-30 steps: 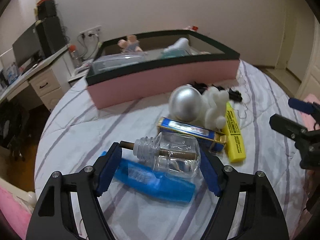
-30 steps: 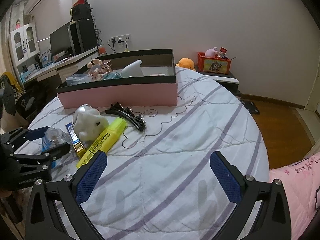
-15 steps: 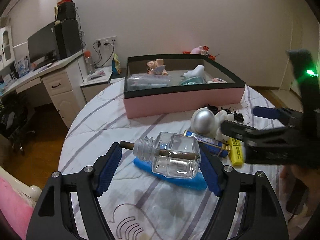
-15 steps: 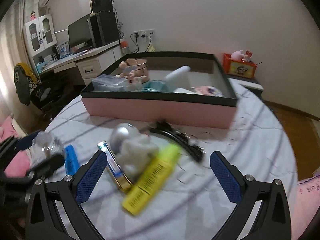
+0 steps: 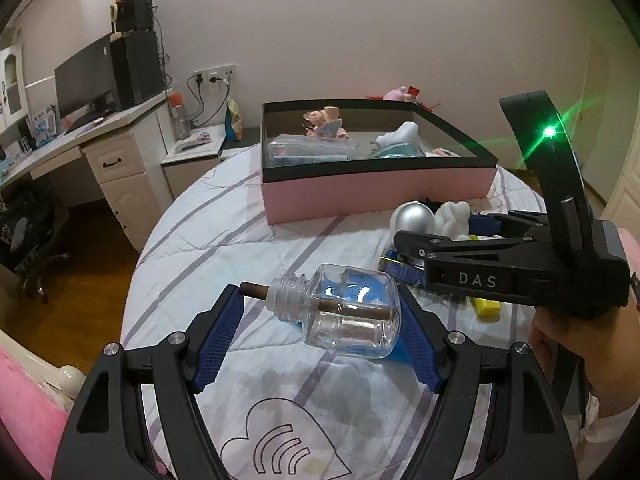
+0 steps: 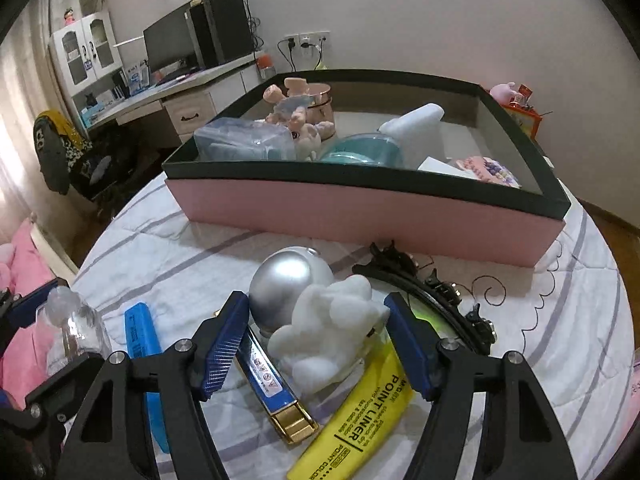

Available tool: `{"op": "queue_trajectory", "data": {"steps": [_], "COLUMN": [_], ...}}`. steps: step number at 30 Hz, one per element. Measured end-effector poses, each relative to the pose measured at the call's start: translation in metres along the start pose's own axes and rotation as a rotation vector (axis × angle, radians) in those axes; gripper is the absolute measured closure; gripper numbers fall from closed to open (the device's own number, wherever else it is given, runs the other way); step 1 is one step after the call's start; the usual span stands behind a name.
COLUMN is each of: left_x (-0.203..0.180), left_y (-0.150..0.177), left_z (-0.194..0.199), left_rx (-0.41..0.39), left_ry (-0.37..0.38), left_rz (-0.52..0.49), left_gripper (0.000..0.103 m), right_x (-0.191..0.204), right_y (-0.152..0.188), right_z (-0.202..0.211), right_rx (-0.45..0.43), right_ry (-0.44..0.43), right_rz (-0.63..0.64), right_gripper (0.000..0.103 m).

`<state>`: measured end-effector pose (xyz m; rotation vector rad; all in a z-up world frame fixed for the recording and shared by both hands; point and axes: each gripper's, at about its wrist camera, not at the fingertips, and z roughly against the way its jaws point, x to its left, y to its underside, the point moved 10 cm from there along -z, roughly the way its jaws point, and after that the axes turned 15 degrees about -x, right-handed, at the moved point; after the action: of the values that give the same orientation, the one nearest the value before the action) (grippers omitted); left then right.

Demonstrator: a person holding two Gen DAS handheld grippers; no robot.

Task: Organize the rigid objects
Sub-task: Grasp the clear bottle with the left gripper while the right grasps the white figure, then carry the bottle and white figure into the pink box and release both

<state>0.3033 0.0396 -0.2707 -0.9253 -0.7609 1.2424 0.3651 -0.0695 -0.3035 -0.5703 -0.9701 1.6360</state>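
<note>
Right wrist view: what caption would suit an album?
Right gripper fingers straddling a white astronaut figurine before a pink box.

Left tongs [image 5: 320, 316] clamp clear bottle [image 5: 344, 314] sideways above striped bedspread [image 5: 224, 236].

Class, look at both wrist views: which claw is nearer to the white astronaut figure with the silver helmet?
Right. The right claw straddles the astronaut figure, fingers open on either side. The left claw is off to the side, clamping the clear bottle.
</note>
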Motion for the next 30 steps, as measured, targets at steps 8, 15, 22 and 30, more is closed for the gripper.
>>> {"op": "queue_trajectory", "data": {"steps": [8,15,22,30], "left_x": [-0.008,-0.018,-0.034,-0.05], "left_y": [-0.005,-0.033,-0.081,-0.132], "left_z": [0.007,0.028,0.061,0.112], "left_rx": [-0.019,-0.13,-0.267,-0.439], "left_ry": [0.014,0.004,-0.02,-0.06], "left_rz": [0.007,0.02,-0.004,-0.035], "left_gripper": [0.026,0.026,0.026,0.026], "right_x": [-0.005,-0.028,-0.027,-0.016], "right_y": [-0.009,-0.033,-0.062,-0.092], "right_z": [0.032,0.096,0.163,0.224], "right_rx": [-0.091,-0.235,-0.392,-0.552], "right_ry": [-0.025,0.025,0.058,0.068], "right_rz": [-0.01,-0.017,0.019,0.057], "right_gripper": [0.033,0.033,0.033,0.033]}}
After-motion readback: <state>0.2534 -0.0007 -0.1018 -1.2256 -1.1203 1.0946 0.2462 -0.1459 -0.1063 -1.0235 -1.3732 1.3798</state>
